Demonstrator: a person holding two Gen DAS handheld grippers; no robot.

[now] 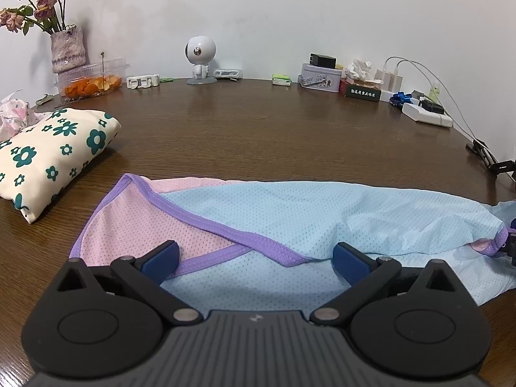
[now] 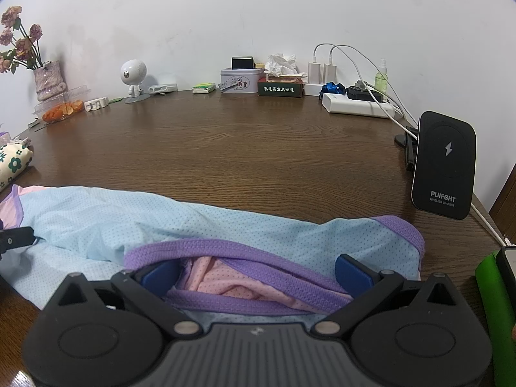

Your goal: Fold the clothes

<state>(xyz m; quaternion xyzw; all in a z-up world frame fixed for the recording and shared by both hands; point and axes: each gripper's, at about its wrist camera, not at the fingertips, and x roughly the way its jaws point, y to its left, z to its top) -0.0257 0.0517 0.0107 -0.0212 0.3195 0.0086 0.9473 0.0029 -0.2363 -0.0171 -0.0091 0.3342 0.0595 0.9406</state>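
A light blue and pink mesh garment (image 1: 290,216) with purple trim lies spread across the near part of the brown table (image 1: 258,129). My left gripper (image 1: 254,259) is open just above its left end, its blue pads either side of the crossed purple hem, nothing pinched. In the right wrist view the same garment (image 2: 161,222) fills the foreground, and my right gripper (image 2: 258,274) stands open over the bunched purple waistband at the right end. The left gripper's black tip (image 2: 16,238) peeks in at the left edge there.
A folded cream cloth with green flowers (image 1: 48,158) lies at the left. A black wireless charger (image 2: 445,164) stands at the right edge with a green object (image 2: 493,306) beside it. Vase, fruit box, small white robot figure (image 1: 200,59), tins and power strip line the back.
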